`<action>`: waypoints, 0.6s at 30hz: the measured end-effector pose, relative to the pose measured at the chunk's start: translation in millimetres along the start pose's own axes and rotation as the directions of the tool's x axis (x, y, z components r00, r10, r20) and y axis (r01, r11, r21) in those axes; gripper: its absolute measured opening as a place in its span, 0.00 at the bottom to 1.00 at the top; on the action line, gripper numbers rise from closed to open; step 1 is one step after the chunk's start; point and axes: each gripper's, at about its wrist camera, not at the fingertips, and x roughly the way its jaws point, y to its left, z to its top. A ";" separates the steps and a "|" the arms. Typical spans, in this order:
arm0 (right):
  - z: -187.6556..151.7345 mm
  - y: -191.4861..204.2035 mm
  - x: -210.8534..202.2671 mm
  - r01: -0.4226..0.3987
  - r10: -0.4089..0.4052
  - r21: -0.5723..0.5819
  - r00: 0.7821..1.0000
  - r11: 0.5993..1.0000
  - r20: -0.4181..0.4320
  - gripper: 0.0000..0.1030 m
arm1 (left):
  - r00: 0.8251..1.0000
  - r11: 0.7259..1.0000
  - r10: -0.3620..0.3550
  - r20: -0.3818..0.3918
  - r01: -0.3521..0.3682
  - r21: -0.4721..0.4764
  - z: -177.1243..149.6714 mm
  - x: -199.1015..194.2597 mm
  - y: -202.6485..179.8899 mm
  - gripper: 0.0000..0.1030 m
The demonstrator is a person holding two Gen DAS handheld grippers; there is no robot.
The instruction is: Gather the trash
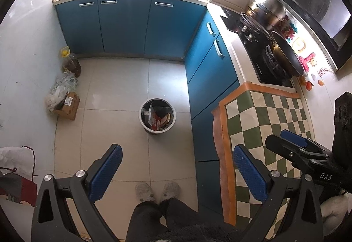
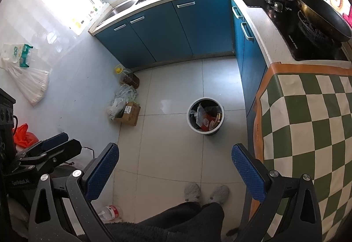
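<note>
I hold both claws high over the kitchen floor, each spread wide and holding nothing. My left claw point(image 1: 177, 172) has its blue pads point(image 1: 105, 172) apart, with tile showing between them; my right claw point(image 2: 175, 170) stands the same, its blue pads point(image 2: 247, 171) splayed over bare tile.

The trash bin point(image 1: 157, 115), a round white pail with a dark liner, sits on the floor at twelve o'clock from my left claw, well apart from it. It already holds crumpled wrappers point(image 1: 157, 119), red and silver. From my right claw the bin point(image 2: 205, 115) lies near one o'clock.

At ten o'clock in the left view, a cardboard box point(image 1: 68, 106) rests against the wall with plastic bags point(image 1: 60, 90) heaped on it, and an oil jug point(image 1: 70, 63) with a yellow cap beyond. An empty plastic bottle point(image 2: 110, 212) lies on the tile at seven o'clock in the right view. The checkered mat point(image 2: 308, 127) covers the counter at three o'clock, beside the blue cabinets point(image 1: 123, 24). My slippers point(image 1: 157, 191) stand at six.
</note>
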 end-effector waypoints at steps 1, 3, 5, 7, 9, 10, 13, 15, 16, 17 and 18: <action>0.1 -1.1 0.3 -0.001 0.001 0.000 1.000 1.000 0.000 1.00 | 1.000 1.000 -0.001 -0.001 0.001 0.000 -0.1 0.5 -0.4 1.00; -0.4 -1.3 0.1 0.000 0.000 0.000 1.000 1.000 -0.002 1.00 | 1.000 1.000 -0.004 -0.003 0.004 0.003 -0.1 1.1 -1.9 1.00; -0.1 -1.3 0.2 -0.001 0.001 0.001 1.000 1.000 -0.002 1.00 | 1.000 1.000 -0.004 -0.004 0.004 0.007 0.1 2.2 -3.0 1.00; -0.9 -2.0 -0.2 -0.001 0.001 0.000 1.000 1.000 -0.003 1.00 | 1.000 1.000 -0.005 -0.005 0.005 0.011 -0.1 2.7 -5.0 1.00; -1.3 -2.9 -0.5 -0.001 0.001 -0.001 1.000 1.000 -0.005 1.00 | 1.000 1.000 -0.008 -0.007 0.008 0.014 -0.8 3.2 -6.0 1.00; -1.2 -2.7 -0.5 0.000 0.000 -0.001 1.000 1.000 -0.004 1.00 | 1.000 1.000 -0.008 -0.008 0.008 0.015 -0.4 3.6 -6.4 1.00; -2.9 -5.8 -2.3 0.000 0.000 -0.007 1.000 1.000 -0.009 1.00 | 1.000 1.000 -0.008 -0.012 0.008 0.019 -0.2 4.6 -7.3 1.00; -3.0 -6.7 -3.0 0.001 -0.001 -0.009 1.000 1.000 -0.010 1.00 | 1.000 1.000 -0.008 -0.014 0.008 0.021 0.3 5.2 -8.0 1.00; -3.5 -8.1 -3.6 0.000 0.000 -0.011 1.000 1.000 -0.011 1.00 | 1.000 1.000 -0.009 -0.016 0.009 0.022 0.6 5.2 -7.7 1.00; -3.5 -8.2 -3.7 0.001 -0.001 -0.011 1.000 1.000 -0.011 1.00 | 1.000 1.000 -0.008 -0.016 0.008 0.023 0.7 5.2 -7.9 1.00; -4.0 -8.8 -3.9 0.000 -0.001 -0.012 1.000 1.000 -0.012 1.00 | 1.000 1.000 -0.008 -0.016 0.008 0.024 0.8 5.1 -8.0 1.00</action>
